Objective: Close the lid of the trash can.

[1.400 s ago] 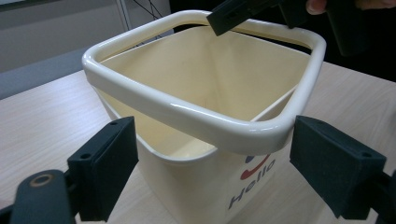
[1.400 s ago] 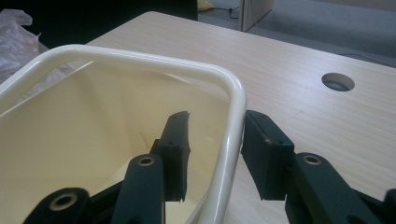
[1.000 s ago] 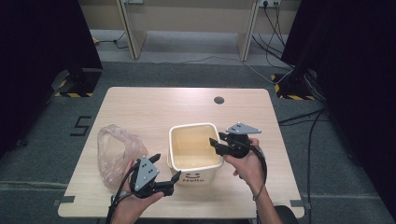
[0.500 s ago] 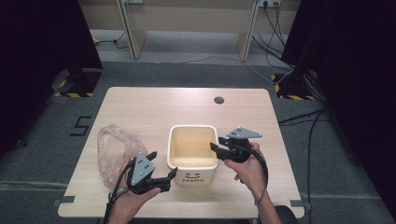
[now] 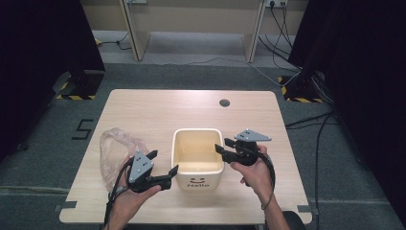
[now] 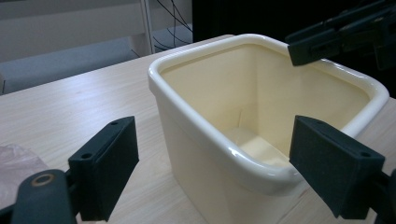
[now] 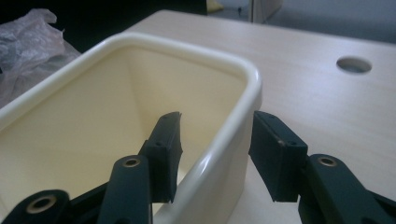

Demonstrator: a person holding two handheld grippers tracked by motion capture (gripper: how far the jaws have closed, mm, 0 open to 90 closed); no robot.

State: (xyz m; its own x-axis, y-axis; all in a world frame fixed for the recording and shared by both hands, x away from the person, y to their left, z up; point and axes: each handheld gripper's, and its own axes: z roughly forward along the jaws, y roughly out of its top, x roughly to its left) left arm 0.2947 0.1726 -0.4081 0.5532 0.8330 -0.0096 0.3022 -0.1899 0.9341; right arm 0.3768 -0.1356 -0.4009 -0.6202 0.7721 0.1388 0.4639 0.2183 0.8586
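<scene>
Straddling the cream bin's (image 7: pixel 140 93) right wall, the right gripper (image 7: pixel 215 154) had just been widening its jaws, pads clear of the rim, while the left gripper (image 6: pixel 215 172) hung wide open just beside its front-left corner on the table (image 5: pixel 153 110).

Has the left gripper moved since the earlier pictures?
Yes. The left gripper has shifted up the high view, from the table's near edge toward the cream bin.
</scene>
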